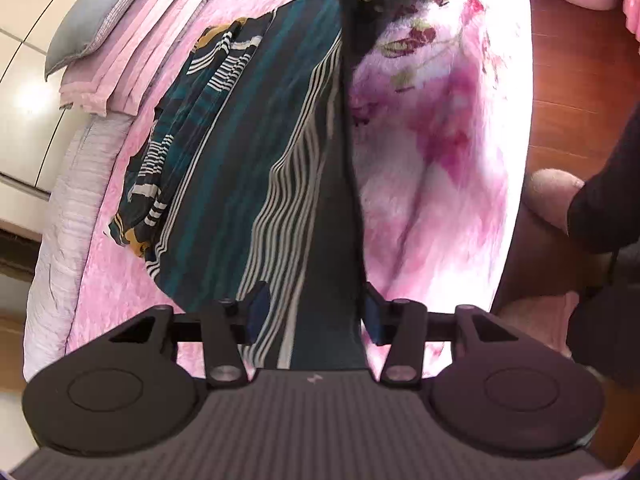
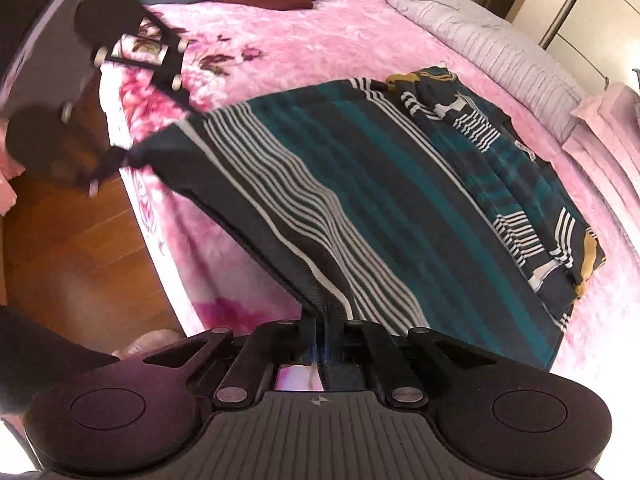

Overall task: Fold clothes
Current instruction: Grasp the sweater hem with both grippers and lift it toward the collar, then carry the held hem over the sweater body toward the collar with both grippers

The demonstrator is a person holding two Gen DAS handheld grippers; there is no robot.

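Right gripper (image 2: 320, 344) has its jaws clamped tight on the near hem of the cloth (image 2: 360, 200), a dark, teal and white striped garment spread over the pink bed (image 2: 320, 48). From that pinch the stripes run away toward one o'clock, out to a bunched end with mustard patches near three o'clock, so the long axis heads up and right across the bed.

Over in the left wrist view, the left gripper (image 1: 310, 312) has its jaws standing apart, and the cloth's edge passes between them, running straight up to twelve o'clock. The pads do not seem to press on the fabric, though the blur makes that hard to swear to. The right wrist view shows that same gripper out at nine o'clock, smeared, right at the cloth's far corner.

So the hem is stretched between the two hands, lifted off the bed along that edge. Both grippers tilt steeply down. The right hand has the grip; the left needs to close on its corner before any fold can carry over.
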